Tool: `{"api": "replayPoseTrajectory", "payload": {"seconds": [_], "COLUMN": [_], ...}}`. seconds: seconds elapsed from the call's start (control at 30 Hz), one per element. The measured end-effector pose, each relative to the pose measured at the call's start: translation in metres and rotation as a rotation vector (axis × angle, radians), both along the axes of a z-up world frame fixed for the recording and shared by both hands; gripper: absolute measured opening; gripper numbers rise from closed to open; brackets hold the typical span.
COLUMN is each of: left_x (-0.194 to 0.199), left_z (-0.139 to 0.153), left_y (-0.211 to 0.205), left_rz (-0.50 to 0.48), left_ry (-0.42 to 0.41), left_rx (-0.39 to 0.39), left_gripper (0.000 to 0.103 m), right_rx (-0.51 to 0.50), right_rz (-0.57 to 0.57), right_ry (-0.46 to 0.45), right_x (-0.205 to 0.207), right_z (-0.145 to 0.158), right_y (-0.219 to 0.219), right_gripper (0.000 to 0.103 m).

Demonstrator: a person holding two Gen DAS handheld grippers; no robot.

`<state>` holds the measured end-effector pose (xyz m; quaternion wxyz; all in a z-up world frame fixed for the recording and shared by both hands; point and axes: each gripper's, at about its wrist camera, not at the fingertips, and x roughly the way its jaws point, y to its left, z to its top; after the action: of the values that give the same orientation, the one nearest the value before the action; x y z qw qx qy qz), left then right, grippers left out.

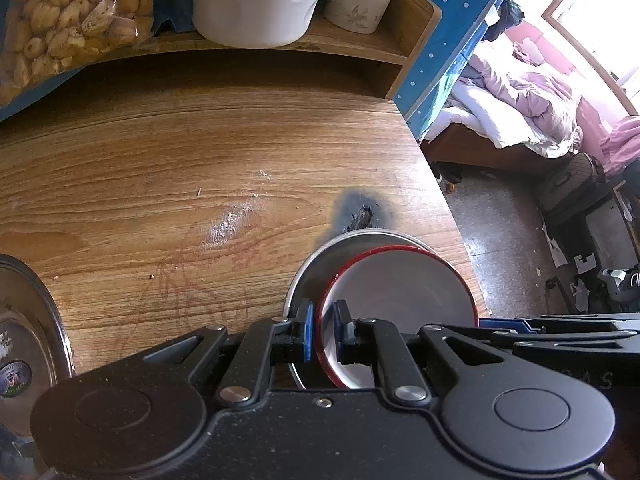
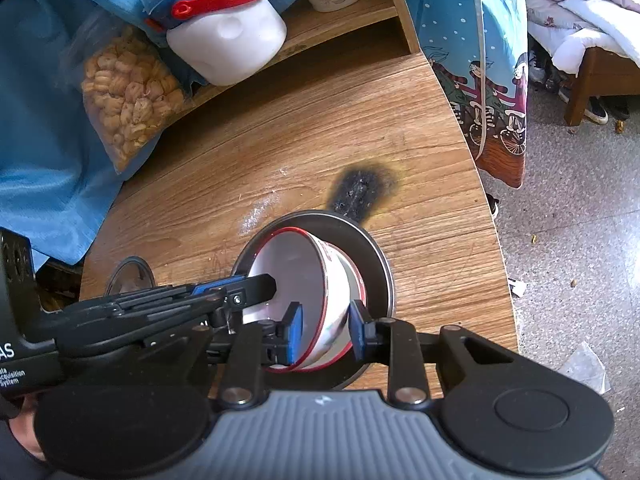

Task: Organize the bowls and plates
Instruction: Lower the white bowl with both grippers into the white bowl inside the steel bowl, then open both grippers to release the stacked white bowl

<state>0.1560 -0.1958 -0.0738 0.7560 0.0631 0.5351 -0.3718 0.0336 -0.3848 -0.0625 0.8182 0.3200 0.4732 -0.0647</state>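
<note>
Bowl in the plate at the surface's right edge, a claw on each side.

The bowl [image 2: 316, 300] sits tilted in the plate [image 2: 376, 268] near the right edge of the surface [image 1: 160, 168]. The left claw [image 1: 323, 330] straddles the bowl's left rim; the right claw [image 2: 326, 334] straddles its near wall. A scorch mark [image 2: 362, 190] lies just behind the plate. A second plate [image 1: 24, 344] lies far left. Behind, a shelf [image 1: 360, 40] carries a jug [image 1: 256, 0], with a snack bag [image 1: 64, 20] to its left.
</note>
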Motion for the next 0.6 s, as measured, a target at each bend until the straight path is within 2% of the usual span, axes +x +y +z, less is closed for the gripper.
{"api": "replayPoseTrajectory", "payload": {"seconds": [0.23,0.37,0.53,0.6], "left_x": [-0.001,-0.001,0.000,0.001], "left_z": [0.001,0.003,0.011,0.019], "left_y": [0.000,0.001,0.005,0.008], "left_rz": [0.013,0.021,0.027,0.036], "left_ry": [-0.008,-0.007,-0.030,-0.054], "left_rx": [-0.007,-0.010,-0.044,-0.063], "left_gripper": [0.012,0.017,0.019,0.029], "right_rx": [0.001,0.008,-0.001,-0.017], "right_rz": [0.001,0.009,0.023,0.014], "right_ry": [0.002,0.011,-0.007,-0.019], "right_x": [-0.001,0.000,-0.007,-0.010], "right_z": [-0.001,-0.003,0.004,0.009], "right_y": [-0.002,-0.003,-0.003,-0.004], "right_gripper": [0.032,0.032,0.033,0.035]}}
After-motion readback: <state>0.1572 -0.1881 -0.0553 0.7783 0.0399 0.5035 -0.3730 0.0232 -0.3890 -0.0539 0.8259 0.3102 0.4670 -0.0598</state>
